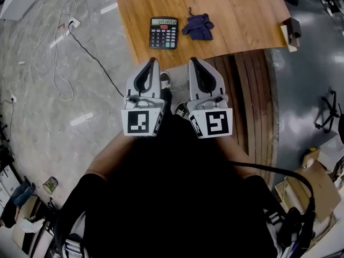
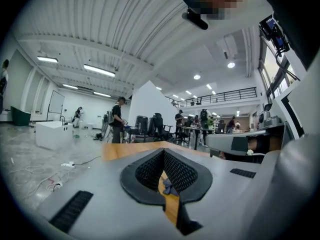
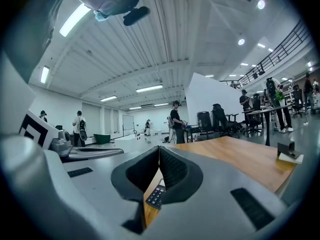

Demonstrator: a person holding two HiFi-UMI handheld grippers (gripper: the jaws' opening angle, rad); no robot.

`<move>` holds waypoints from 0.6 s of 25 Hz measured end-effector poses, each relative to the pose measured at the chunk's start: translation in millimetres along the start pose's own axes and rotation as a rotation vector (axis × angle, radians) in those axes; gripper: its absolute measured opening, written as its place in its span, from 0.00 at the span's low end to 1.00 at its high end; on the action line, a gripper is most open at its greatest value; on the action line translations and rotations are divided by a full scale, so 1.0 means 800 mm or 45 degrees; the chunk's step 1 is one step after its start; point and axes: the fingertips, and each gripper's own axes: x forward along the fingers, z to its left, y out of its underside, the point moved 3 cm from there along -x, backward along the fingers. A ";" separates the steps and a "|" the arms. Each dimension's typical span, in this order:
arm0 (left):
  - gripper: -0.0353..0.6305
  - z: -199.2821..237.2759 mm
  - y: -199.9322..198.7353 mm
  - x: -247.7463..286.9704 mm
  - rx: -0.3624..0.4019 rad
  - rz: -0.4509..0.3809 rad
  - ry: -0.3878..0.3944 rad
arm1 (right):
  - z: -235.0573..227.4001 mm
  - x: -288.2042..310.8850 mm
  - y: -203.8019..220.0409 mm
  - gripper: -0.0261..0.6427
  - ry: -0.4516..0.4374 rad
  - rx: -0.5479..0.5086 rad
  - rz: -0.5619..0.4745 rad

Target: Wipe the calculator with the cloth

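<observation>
L gripper (image 1: 152,62): jaws clenched tip to tip, nothing in them. R gripper (image 1: 192,62): same, clenched, empty. In head view both sat side by side at frame centre, tips aimed up-frame, just short of the table (image 1: 242,15) edge.

Calc (image 1: 163,32) lay flat at upper centre, straight above the L tips. Cloth (image 1: 198,27) lay crumpled just right of it, above the R tips; looked apart from calc, but gap was small. Neither touched yet.

Risks, my read:
- W/ jaws closed, R wd shove the cloth, not pinch it; needs opening first.
- Cloth sat close to calc, so a wide grab cd knock calc askew.
- Calc unheld; wiping w/o L pinning it cd slide it twd the near edge and off.
</observation>
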 end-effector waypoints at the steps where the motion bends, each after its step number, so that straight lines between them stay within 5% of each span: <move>1: 0.06 0.010 0.002 0.014 -0.002 0.022 0.003 | -0.004 0.017 0.002 0.06 0.003 0.003 0.004; 15: 0.06 0.107 0.040 0.170 -0.027 0.184 0.155 | -0.060 0.196 0.040 0.06 0.116 0.015 0.158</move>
